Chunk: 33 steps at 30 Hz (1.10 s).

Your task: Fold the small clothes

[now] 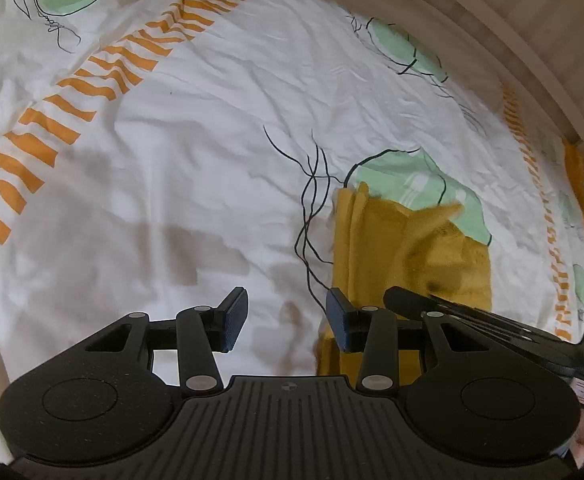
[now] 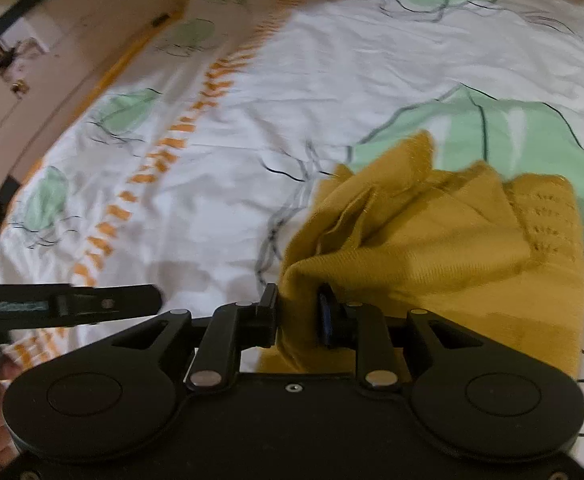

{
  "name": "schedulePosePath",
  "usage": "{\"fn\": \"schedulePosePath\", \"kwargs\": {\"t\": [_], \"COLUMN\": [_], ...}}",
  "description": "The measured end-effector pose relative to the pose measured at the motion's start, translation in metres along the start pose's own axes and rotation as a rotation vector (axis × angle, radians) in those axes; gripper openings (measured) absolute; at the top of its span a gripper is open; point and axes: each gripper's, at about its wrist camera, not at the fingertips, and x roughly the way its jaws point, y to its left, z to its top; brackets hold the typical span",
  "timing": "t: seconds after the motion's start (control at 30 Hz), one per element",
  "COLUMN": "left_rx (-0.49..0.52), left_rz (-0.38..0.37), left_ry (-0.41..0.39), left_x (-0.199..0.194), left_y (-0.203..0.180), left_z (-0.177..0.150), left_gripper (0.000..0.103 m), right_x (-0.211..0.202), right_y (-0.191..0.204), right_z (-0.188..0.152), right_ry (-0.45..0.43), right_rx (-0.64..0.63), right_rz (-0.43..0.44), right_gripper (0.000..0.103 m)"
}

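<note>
Mustard cloth on the bed, bunched in my right gripper

Left wrist view: my left gripper (image 1: 287,318) hangs apart and empty over the bedsheet (image 1: 196,128), the cloth (image 1: 375,248) at lower right. Right wrist view: my right gripper (image 2: 297,316) has a cloth (image 2: 431,248) fold between its fingers, grip uncertain.

Ahead of the left tongs (image 1: 287,320) and off to their left, the bed's printed cover (image 1: 180,152) lies flat and bare, with only shallow wrinkles, so a hand could sweep there freely. Their gap holds nothing. To their right the mustard garment (image 1: 407,248) is heaped, its edge just beside the right finger, and the right tongs (image 2: 297,312) reach across it from the right, blocking that side. Fabric bunches between the right tongs' fingers and rises ahead and to their right. Left of them the other tool's arm juts in low; beyond it the cover is open up to the bed's edge.
</note>
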Motion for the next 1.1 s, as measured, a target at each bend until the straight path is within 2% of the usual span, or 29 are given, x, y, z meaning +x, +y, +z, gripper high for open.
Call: {"fn": "schedulePosePath", "kwargs": {"t": [0.13,0.27,0.4,0.47,0.5,0.83,0.9,1.03,1.1], "left_rx": [0.006,0.016,0.029,0.038,0.042,0.073,0.078,0.089,0.095], "left_rz": [0.001,0.002,0.008,0.011,0.010,0.022,0.031,0.047,0.052], "left_ry": [0.003,0.010,0.017,0.020,0.021,0.035,0.034,0.032,0.033], "left_x": [0.001,0.002,0.003,0.005,0.005,0.010,0.011,0.012,0.013], "left_y": [-0.001,-0.002,-0.005,-0.007,-0.008,-0.015,-0.015,-0.017,-0.018], "left_z": [-0.001,-0.002,-0.004,-0.004,-0.004,-0.008,-0.008,-0.009,-0.009], "left_gripper": [0.041,0.041,0.041,0.041,0.041,0.041,0.041,0.041,0.041], "right_x": [-0.017,-0.032,-0.041,-0.041,-0.041,-0.043,-0.045,-0.051,-0.054], "right_y": [0.003,0.005,0.001,-0.003,-0.005,-0.004,-0.002,0.001,0.003], "right_z": [0.003,0.006,0.002,-0.002,-0.005,-0.047,-0.057,-0.072,-0.078], "right_ry": [-0.047,-0.085,-0.103,-0.096,-0.092,-0.066,-0.070,-0.090,-0.109], "right_rx": [0.003,-0.002,-0.034,-0.048,-0.047,-0.134,-0.166,-0.225,-0.255], "right_rz": [0.082,0.088,0.033,-0.005,-0.016,-0.046,-0.074,-0.126,-0.169], "right_gripper": [0.033,0.033,0.035,0.047,0.048,0.049,0.056,0.059,0.071]}}
